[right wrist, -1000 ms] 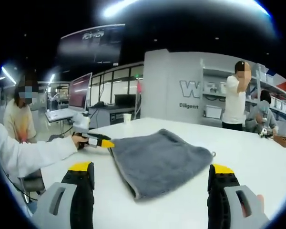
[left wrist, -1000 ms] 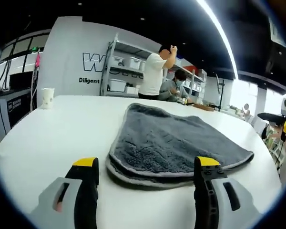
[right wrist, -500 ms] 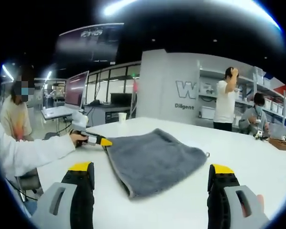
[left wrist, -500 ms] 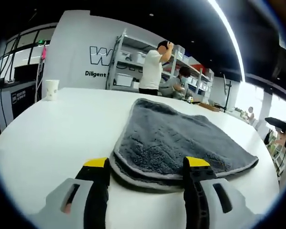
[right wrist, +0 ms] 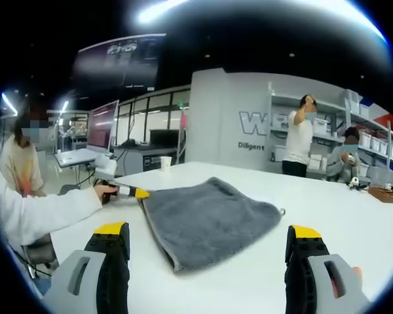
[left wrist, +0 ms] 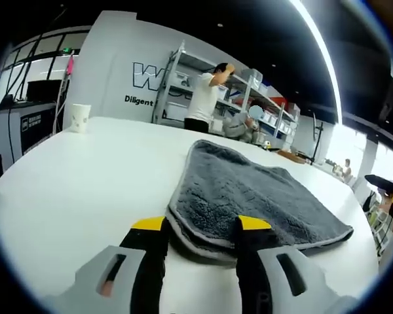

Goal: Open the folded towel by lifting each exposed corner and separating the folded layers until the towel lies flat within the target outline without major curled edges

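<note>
As we looked along the left gripper [left wrist: 200, 229], we saw its yellow-tipped jaws set on either side of the nearest corner of the grey towel [left wrist: 255, 193], the gap between them narrow; whether they had actually pinched the cloth we could not tell. The towel lay folded on the white table [left wrist: 72, 176], its layered, pale-trimmed edges stacked at that near corner and the rest spreading away from the gripper toward the far side. Well beyond the towel, to its far left, a paper cup [left wrist: 80, 118] stood on the table, and behind it a person [left wrist: 206, 98] stood by metal shelves [left wrist: 245, 82].

In the right gripper view, we saw the right gripper [right wrist: 206, 239] released, its jaws wide apart, hanging over bare table short of the towel [right wrist: 206, 219] and not touching it. At the towel's left corner the left gripper [right wrist: 128, 191] met the cloth, held by a hand [right wrist: 105, 191] in a white sleeve [right wrist: 42, 212].
</note>
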`<state>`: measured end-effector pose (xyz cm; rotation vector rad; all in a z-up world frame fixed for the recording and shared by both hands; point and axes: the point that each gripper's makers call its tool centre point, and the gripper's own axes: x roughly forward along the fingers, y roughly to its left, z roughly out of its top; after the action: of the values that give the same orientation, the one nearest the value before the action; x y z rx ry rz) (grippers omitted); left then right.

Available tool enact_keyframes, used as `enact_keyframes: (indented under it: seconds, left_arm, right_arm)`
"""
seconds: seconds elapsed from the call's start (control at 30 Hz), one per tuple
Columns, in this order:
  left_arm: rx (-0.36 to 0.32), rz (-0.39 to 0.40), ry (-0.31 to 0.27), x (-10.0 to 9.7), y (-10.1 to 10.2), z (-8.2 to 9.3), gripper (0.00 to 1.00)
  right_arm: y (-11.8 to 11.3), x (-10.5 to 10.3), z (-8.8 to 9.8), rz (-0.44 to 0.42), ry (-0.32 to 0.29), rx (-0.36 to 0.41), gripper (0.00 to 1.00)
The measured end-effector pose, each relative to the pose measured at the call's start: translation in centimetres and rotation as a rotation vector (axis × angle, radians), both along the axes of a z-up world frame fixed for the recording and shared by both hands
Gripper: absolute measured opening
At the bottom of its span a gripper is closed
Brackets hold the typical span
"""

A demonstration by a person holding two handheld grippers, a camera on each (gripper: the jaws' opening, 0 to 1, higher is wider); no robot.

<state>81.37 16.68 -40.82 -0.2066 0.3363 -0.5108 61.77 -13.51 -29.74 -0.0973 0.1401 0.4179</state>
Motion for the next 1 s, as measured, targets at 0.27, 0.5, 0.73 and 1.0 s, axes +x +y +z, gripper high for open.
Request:
enact_keyframes:
  seconds: [0.27,0.5,0.73,1.0]
  left_arm:
    - [0.021,-0.001,-0.030,0.3,0.4,0.3,0.24]
    - [0.081,0.013,-0.074,0.2,1.1,0.5,0.10]
    - [0.132,0.007,-0.091,0.2,1.1,0.7,0.04]
    - [0.309,0.061,-0.123,-0.1,1.7,0.9,0.03]
  right_arm:
    - [0.2,-0.1,-0.3,0.004,0.007,-0.005,0.99]
    - [0.1,0.0,-0.6,0.012,0.014,0.001,0.97]
    - [-0.4,0.0,-0.3,0.006,0.008,0.020,0.97]
    - [-0.7,-0.4,0.8,-0.008,-0.021,0.030,0.97]
